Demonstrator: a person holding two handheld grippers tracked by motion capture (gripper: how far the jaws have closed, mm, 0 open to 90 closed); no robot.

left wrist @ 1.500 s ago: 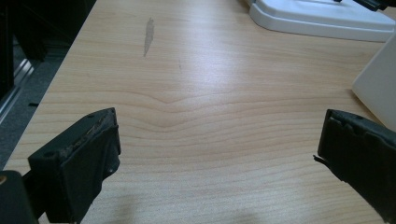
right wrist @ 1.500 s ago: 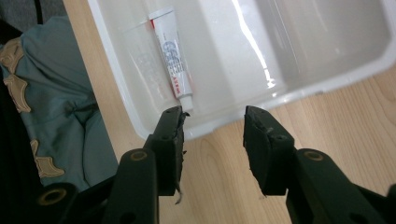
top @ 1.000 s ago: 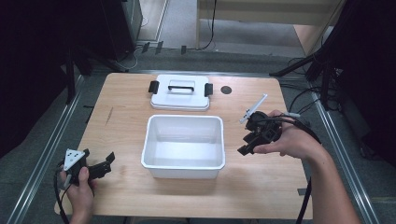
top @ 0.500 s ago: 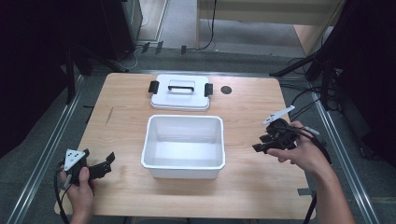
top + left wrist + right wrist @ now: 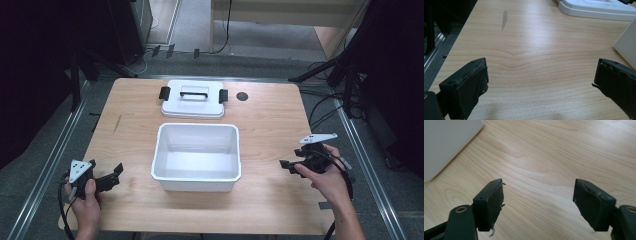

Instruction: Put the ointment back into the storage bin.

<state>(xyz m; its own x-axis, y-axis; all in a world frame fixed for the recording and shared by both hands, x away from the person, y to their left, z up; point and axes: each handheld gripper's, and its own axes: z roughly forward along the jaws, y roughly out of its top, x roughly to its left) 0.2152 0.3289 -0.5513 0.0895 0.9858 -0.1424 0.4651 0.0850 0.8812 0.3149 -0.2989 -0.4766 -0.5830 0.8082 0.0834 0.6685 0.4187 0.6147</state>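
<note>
Overhead, a pale wooden table (image 5: 270, 125) on a grey floor carried an empty white plastic bin (image 5: 196, 156) with its black-handled lid (image 5: 193, 98) beyond, while the gripper views revealed wood grain, a dark smear (image 5: 504, 19), and the left gripper (image 5: 541, 82) and right gripper (image 5: 537, 202) both gaping, holding nothing.

High view overlooks table (image 5: 270, 115); gripper views skim it (close).
</note>
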